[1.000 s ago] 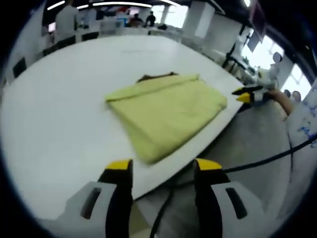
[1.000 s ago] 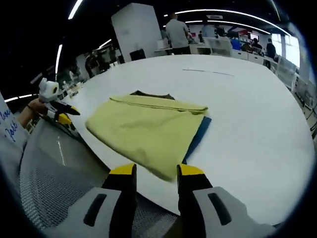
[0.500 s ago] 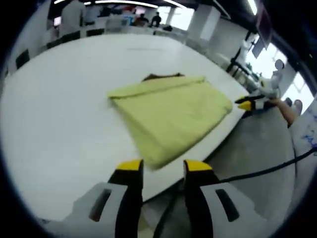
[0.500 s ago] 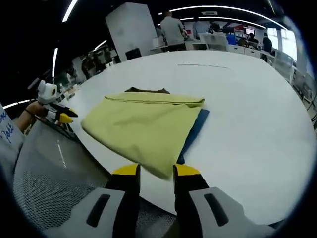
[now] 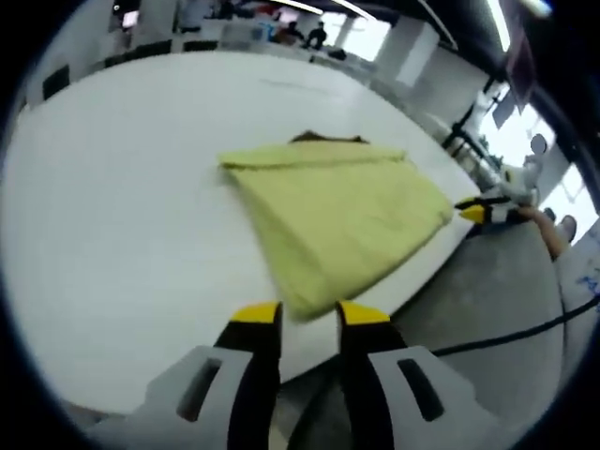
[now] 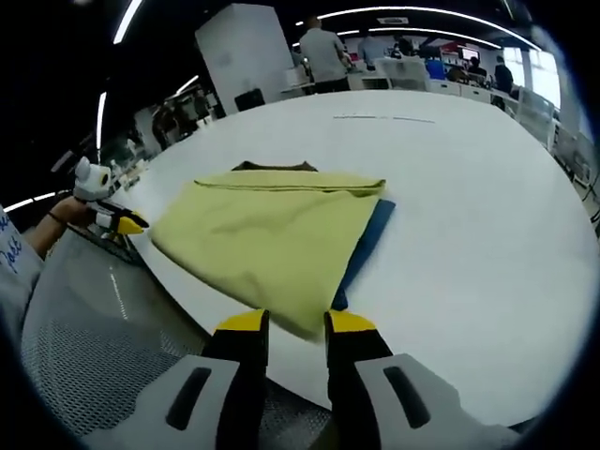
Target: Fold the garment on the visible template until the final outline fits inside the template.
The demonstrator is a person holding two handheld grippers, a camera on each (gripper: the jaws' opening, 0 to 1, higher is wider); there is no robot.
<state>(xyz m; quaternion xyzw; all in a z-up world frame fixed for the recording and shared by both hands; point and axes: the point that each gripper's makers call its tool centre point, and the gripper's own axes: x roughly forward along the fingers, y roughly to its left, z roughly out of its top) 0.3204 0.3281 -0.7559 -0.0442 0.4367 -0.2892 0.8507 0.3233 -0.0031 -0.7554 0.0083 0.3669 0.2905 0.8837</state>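
Observation:
A yellow garment [image 5: 337,216] lies folded flat near the table's front edge, with a dark collar [image 5: 328,138] showing at its far end. In the right gripper view the same garment [image 6: 262,234] covers a blue template [image 6: 370,239], of which a strip shows along the right side. My left gripper [image 5: 309,317] hovers just short of the garment's near corner, jaws narrowly open and holding nothing. My right gripper [image 6: 295,323] hangs at the near edge, jaws also narrowly apart and holding nothing. Each gripper appears in the other's view: the right gripper [image 5: 483,211], the left gripper [image 6: 117,222].
The white table [image 5: 112,206] stretches wide on the far side of the garment. A grey mesh surface [image 6: 84,347] lies below the table edge. A black cable [image 5: 506,333] runs by the left gripper. People and desks [image 6: 323,56] stand far behind.
The jaws of both grippers have drawn closer together. Both cameras have shifted slightly, so the garment's near corner now sits closer to the jaw tips. The garment itself has not moved.

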